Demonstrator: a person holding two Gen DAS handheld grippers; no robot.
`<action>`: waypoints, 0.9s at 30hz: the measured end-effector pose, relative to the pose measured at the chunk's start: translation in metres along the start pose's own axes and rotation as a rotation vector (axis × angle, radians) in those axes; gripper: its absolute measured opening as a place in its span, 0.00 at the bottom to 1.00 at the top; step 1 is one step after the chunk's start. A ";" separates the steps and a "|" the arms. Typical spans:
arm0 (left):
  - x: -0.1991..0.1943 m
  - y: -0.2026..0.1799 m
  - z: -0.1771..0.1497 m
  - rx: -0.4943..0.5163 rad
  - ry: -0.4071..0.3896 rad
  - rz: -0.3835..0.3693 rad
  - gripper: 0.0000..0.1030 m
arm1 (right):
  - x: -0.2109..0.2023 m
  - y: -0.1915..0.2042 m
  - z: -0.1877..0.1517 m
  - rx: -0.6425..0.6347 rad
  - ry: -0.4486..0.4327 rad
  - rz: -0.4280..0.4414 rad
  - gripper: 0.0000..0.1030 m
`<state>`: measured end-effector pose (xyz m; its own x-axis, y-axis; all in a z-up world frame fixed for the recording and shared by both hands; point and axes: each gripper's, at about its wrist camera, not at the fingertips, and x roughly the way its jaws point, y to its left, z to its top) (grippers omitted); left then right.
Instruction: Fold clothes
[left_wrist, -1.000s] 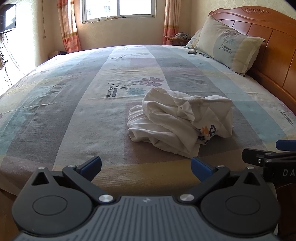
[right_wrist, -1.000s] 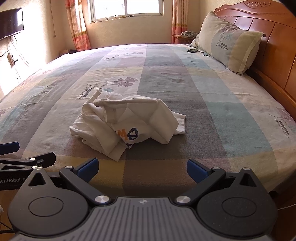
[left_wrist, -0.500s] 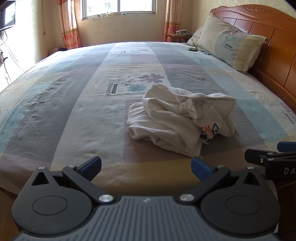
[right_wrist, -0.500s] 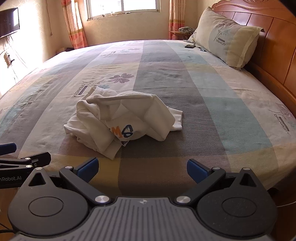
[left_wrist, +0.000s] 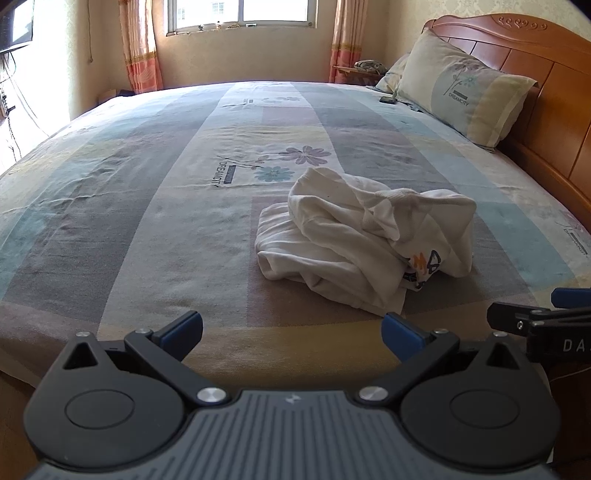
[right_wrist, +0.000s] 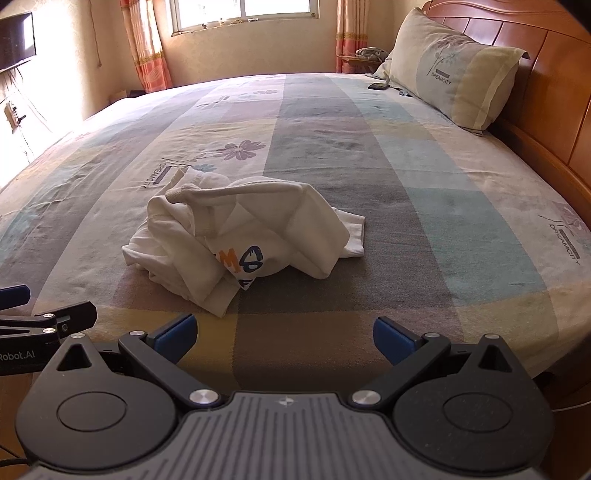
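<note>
Item: white shirt (left_wrist: 365, 240), one piece, with an orange-and-blue print on the near side.
Location: centre-right of the left wrist frame, centre-left of the right wrist frame (right_wrist: 240, 240); lying on the bed (left_wrist: 147, 221), nearer its front edge than the pillow.
Condition: crumpled in a loose heap, sleeves and hem tucked under one another; no flat panel, no clean crease visible.
Left gripper (left_wrist: 291, 328): lower centre of its frame, blue pads spread wide, nothing between them, short of the shirt and not touching it.
Right gripper (right_wrist: 284, 334): lower centre of its frame, jaws likewise wide apart and empty, apart from the shirt.
Progress: judged at the very start; nothing folded. The heap is untouched.
Remaining: pick up the shirt, spread it flat on the sheet, fold sleeves in, fold the body, square it off.
Containers: none in view; no basket, drawer or box. The bed serves as work surface.
On the bed besides: pillow (left_wrist: 465, 99) at upper right against the headboard (left_wrist: 546, 85); small dark object (left_wrist: 388, 99) just left of the pillow, too small to identify.
Background: window (left_wrist: 240, 14) at top centre.
</note>
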<state>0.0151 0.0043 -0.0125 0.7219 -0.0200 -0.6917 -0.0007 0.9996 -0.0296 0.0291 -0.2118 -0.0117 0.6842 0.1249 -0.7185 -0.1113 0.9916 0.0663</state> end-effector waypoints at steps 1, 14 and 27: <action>0.001 0.001 0.001 0.001 0.003 -0.006 1.00 | 0.001 0.000 0.000 -0.003 0.002 -0.001 1.00; 0.007 0.003 0.006 0.010 0.007 -0.003 1.00 | 0.008 0.002 0.003 -0.020 0.014 -0.016 1.00; -0.003 0.001 0.005 0.013 -0.020 -0.021 1.00 | -0.001 0.010 0.002 -0.048 -0.006 -0.016 1.00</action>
<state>0.0167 0.0059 -0.0068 0.7354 -0.0407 -0.6764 0.0233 0.9991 -0.0347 0.0286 -0.2021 -0.0092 0.6907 0.1095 -0.7148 -0.1345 0.9907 0.0219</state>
